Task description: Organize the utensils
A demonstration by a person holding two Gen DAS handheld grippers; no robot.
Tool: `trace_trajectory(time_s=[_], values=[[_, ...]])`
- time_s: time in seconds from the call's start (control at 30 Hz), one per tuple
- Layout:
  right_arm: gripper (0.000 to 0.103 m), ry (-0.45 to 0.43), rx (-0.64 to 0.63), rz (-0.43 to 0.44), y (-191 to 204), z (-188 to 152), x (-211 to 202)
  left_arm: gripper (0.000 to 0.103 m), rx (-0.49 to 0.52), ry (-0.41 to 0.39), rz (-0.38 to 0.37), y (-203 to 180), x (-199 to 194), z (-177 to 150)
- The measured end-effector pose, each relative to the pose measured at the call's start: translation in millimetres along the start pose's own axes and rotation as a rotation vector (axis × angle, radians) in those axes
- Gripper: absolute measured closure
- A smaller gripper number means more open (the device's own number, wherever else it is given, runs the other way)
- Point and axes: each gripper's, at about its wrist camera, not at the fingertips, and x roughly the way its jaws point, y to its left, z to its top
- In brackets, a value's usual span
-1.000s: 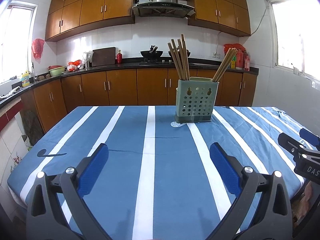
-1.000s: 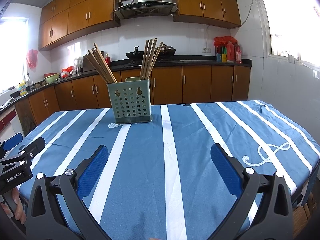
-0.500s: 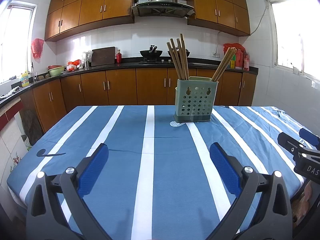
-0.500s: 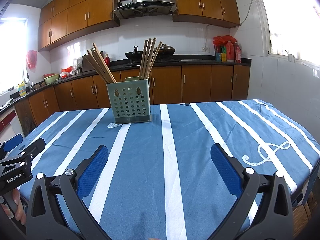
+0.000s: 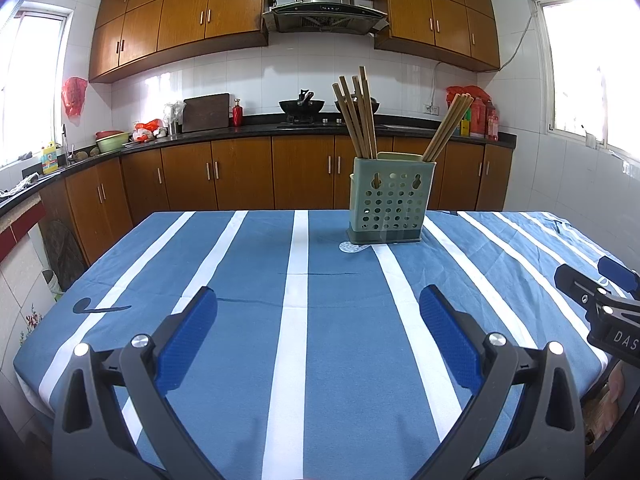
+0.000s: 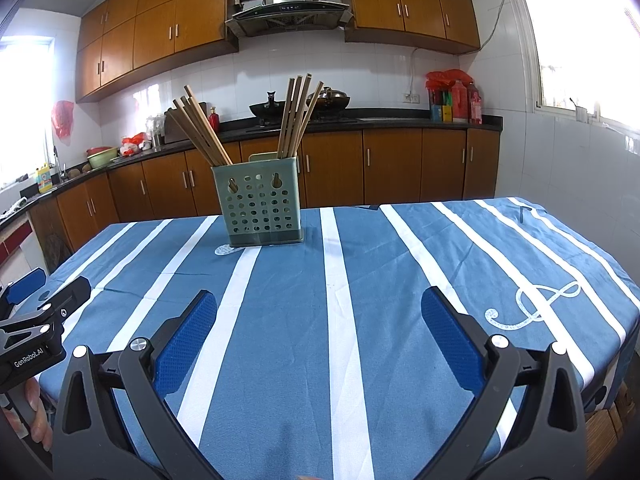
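From the left wrist camera, the left gripper (image 5: 318,320) hangs low over the near part of the table (image 5: 240,280), its blue-padded fingers (image 5: 188,336) spread wide with nothing between them. The green holder (image 5: 389,200) stands upright toward the far side of the striped cloth, well apart from the gripper and a little right of centre. One bunch of chopsticks (image 5: 358,116) leans in its left compartment, a second bunch (image 5: 446,128) leans right from the other. Compared with a second ago the holder sits slightly higher and further left in this view, so the camera has shifted a touch; the fingers keep the same wide spread. The right gripper (image 5: 596,300) shows at the right edge, much where it was.

From the right wrist camera, the right gripper (image 6: 320,320) hovers over the near cloth, its fingers (image 6: 450,340) wide apart and empty. The holder (image 6: 258,204) stands left of centre, far ahead, with the chopsticks (image 6: 202,132) fanned to both sides. It has drifted slightly up in the view since the earlier frame. The left gripper (image 6: 36,304) shows at the left edge, a bit higher than before.
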Motion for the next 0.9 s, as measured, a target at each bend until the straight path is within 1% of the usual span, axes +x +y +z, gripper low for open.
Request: trace_trajectory(time_s=[0.9], values=[[0.002, 0.002, 0.003, -0.001, 0.4, 0.1, -0.1, 0.004, -0.001, 0.003, -0.001, -0.7, 0.5, -1.1]])
